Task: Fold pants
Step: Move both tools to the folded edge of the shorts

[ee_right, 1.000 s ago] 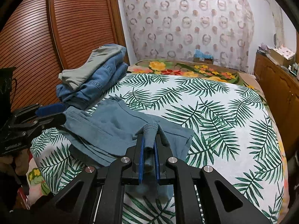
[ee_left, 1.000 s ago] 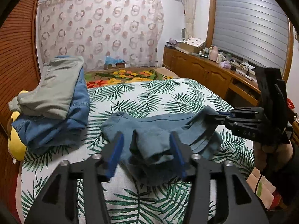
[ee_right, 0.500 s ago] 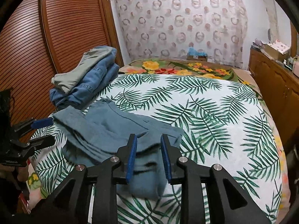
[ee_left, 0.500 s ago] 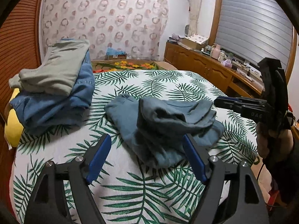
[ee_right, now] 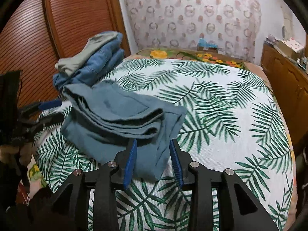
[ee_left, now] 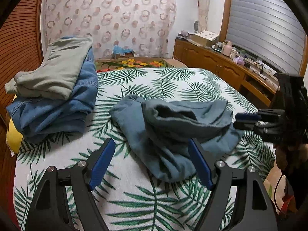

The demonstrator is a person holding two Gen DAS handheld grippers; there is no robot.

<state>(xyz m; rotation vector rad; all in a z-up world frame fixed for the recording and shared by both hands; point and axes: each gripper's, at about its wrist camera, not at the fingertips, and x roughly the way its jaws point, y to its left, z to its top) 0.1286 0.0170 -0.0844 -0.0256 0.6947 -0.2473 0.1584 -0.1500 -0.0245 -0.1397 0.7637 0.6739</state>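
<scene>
A pair of grey-blue pants point(ee_left: 173, 127) lies folded in a loose heap on the palm-leaf bed sheet point(ee_left: 154, 198). My left gripper point(ee_left: 151, 162) stands wide open just in front of the heap's near edge, and its blue pads touch no cloth. In the right wrist view the same pants point(ee_right: 119, 119) lie ahead and to the left. My right gripper point(ee_right: 153, 160) has its jaws opening. The near corner of the pants lies between its pads, which do not press on it. Each gripper shows at the edge of the other's view.
A stack of folded clothes point(ee_left: 53, 96), grey-green trousers on blue jeans, sits at the bed's left side over something yellow point(ee_left: 13, 138). A slatted wooden door point(ee_right: 28, 38) stands left of the bed. A wooden cabinet point(ee_left: 221, 71) with small items runs along the right.
Both grippers opened and let go of the pants, which dropped into a folded heap on the bed. The left gripper drew back and down from the cloth.
</scene>
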